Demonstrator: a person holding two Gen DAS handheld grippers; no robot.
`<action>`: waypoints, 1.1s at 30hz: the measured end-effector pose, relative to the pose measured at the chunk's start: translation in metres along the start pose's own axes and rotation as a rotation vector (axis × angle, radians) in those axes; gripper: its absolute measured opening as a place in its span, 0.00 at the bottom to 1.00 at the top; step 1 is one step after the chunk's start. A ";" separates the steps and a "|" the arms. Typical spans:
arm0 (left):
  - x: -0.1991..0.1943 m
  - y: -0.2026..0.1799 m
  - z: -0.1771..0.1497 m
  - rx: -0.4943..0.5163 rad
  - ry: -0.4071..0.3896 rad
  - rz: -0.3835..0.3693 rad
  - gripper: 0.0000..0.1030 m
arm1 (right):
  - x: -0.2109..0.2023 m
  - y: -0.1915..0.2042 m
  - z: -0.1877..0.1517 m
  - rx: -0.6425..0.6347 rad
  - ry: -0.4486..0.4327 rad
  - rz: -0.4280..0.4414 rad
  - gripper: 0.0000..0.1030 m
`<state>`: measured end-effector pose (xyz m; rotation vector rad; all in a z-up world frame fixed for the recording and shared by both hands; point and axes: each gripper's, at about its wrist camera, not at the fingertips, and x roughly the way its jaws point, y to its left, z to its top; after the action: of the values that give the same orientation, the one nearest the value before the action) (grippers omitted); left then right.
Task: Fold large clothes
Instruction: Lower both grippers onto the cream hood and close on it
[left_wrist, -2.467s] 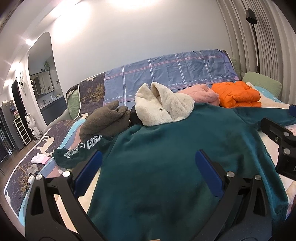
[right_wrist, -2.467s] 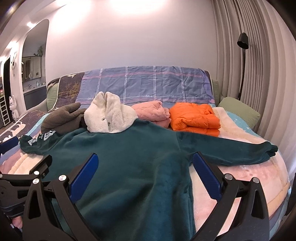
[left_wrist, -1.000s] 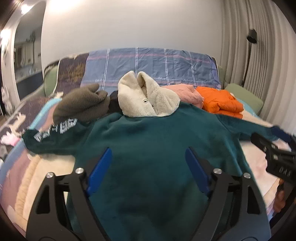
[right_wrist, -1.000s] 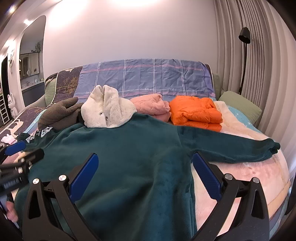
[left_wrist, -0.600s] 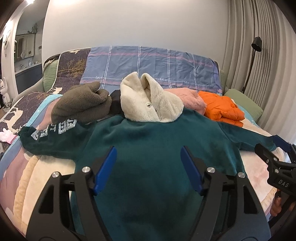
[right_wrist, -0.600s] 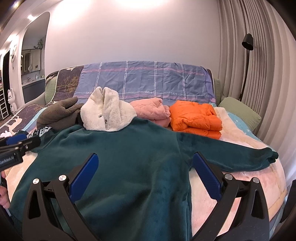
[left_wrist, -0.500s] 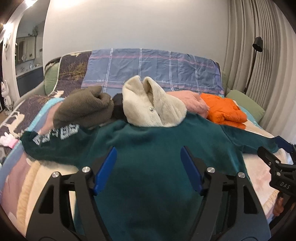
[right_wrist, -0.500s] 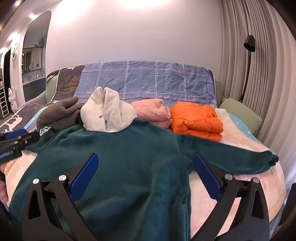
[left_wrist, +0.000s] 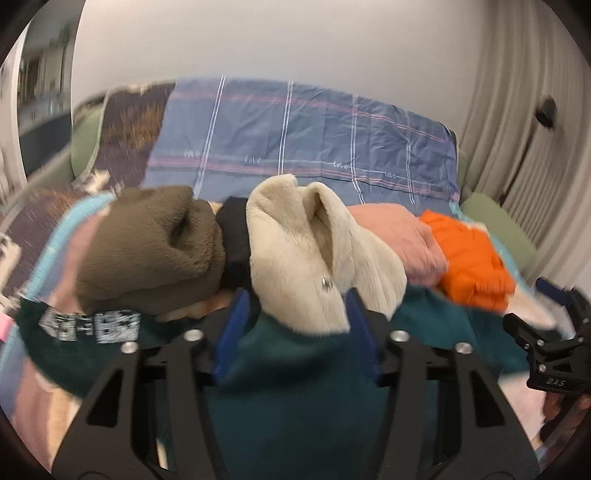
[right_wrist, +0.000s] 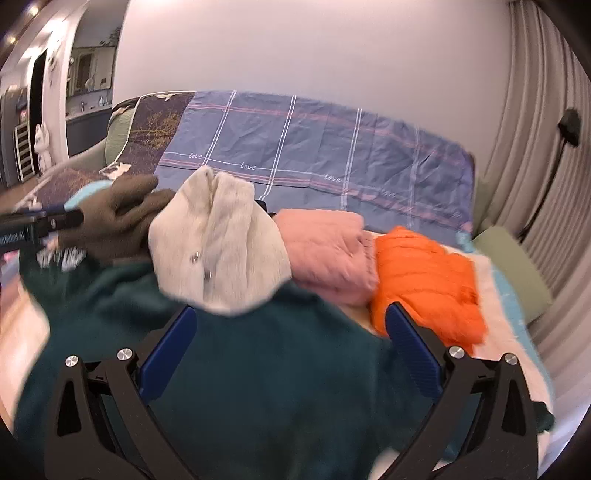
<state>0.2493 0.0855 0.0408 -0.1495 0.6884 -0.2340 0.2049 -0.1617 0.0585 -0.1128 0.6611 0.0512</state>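
A dark teal hooded sweatshirt (left_wrist: 295, 398) lies spread flat on the bed, its cream fleece hood (left_wrist: 306, 251) toward the headboard. One sleeve with white lettering (left_wrist: 92, 325) stretches left. My left gripper (left_wrist: 298, 332) hovers at the neckline. Its jaws are closing, with the hood's lower edge and teal cloth showing between the blue pads, which do not press on them. My right gripper (right_wrist: 291, 354) stands wide open over the sweatshirt's chest (right_wrist: 258, 369), just below the hood (right_wrist: 218, 243). Both views are blurred.
Behind the hood lie a brown fleece garment (left_wrist: 147, 251), a folded pink garment (right_wrist: 325, 247) and a folded orange jacket (right_wrist: 424, 280). A blue plaid cover (right_wrist: 314, 147) drapes the headboard. A green pillow (right_wrist: 513, 269) and curtains are at the right.
Both grippers have travelled forward over the sweatshirt toward the hood, which now looms large. The left jaws have narrowed; the right jaws stay wide.
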 end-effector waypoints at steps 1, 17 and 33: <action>0.013 0.008 0.011 -0.031 0.013 -0.015 0.47 | 0.011 -0.004 0.011 0.030 0.012 0.012 0.99; 0.193 0.059 0.086 -0.155 0.079 -0.011 0.76 | 0.223 0.012 0.111 0.185 0.241 0.136 0.76; 0.230 0.074 0.078 -0.205 0.027 -0.133 0.08 | 0.256 0.030 0.117 0.342 0.181 0.359 0.08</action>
<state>0.4836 0.1014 -0.0561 -0.3895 0.7292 -0.2930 0.4759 -0.1149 -0.0097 0.3351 0.8554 0.2744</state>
